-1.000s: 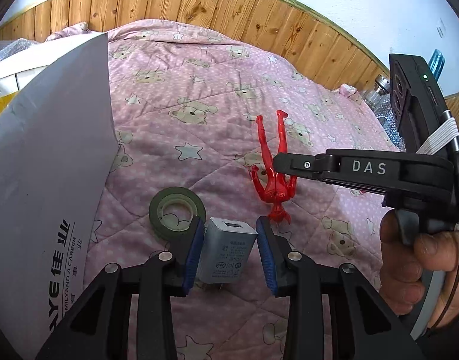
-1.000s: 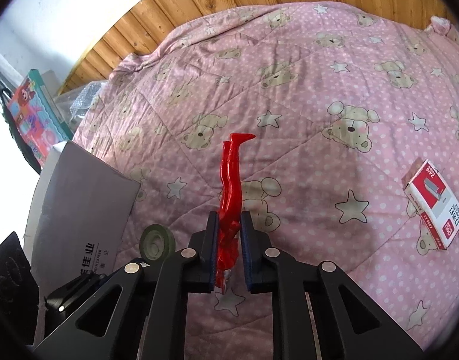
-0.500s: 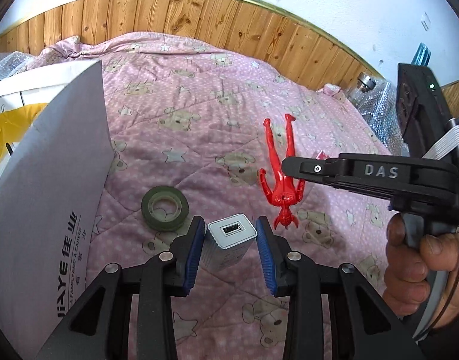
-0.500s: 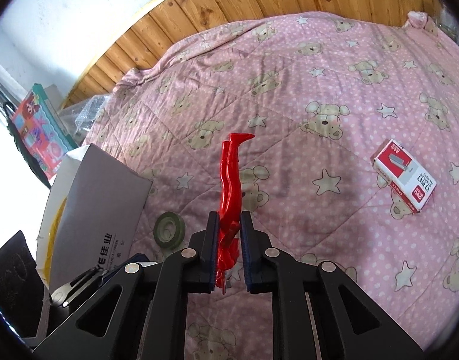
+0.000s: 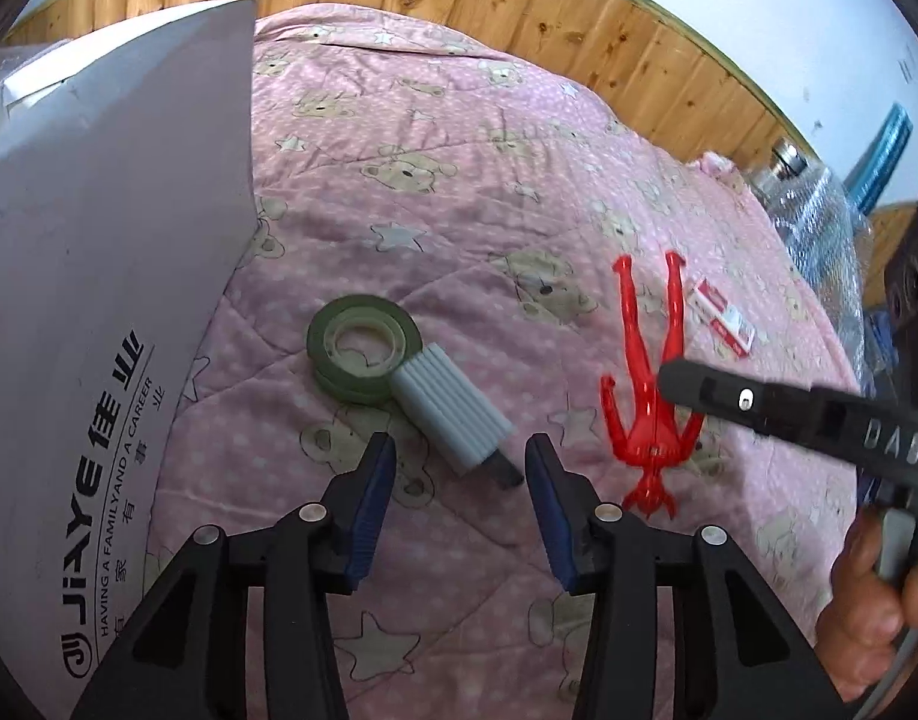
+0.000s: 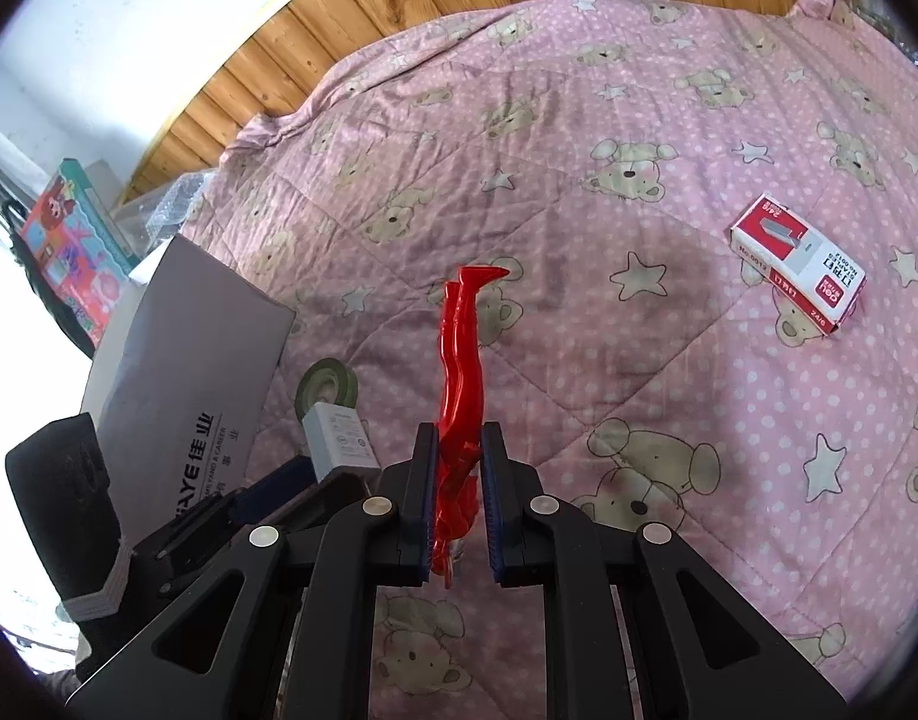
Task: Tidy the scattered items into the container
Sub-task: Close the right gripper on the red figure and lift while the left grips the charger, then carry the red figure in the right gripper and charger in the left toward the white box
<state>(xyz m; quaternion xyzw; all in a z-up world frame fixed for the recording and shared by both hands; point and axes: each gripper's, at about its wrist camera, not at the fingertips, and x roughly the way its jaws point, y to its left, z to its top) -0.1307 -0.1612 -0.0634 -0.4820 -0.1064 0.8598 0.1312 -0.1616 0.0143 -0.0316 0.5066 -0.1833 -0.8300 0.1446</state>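
Observation:
My left gripper [image 5: 459, 450] is open just above the pink quilt. A white charger [image 5: 450, 414] lies loose in front of its blue pads [image 5: 372, 492], prongs toward me, its far end resting against a green tape roll [image 5: 363, 348]. The grey cardboard box [image 5: 99, 240] stands close on the left. My right gripper [image 6: 459, 438] is shut on the torso of a red figure [image 6: 459, 360], head down and legs pointing away, above the quilt. The charger [image 6: 339, 438], tape roll [image 6: 327, 387] and box [image 6: 183, 330] also show at the left of the right wrist view.
A red and white staple box [image 6: 798, 267] lies on the quilt to the right. A wooden headboard [image 5: 519, 0] runs behind the bed. Bubble wrap and a bottle [image 5: 819, 222] sit past the right edge. A person's hand [image 5: 867, 600] holds the right gripper.
The left gripper opened and let go of the charger, which now lies on the quilt against the tape roll. The right gripper kept its hold on the red figure and rose a little.

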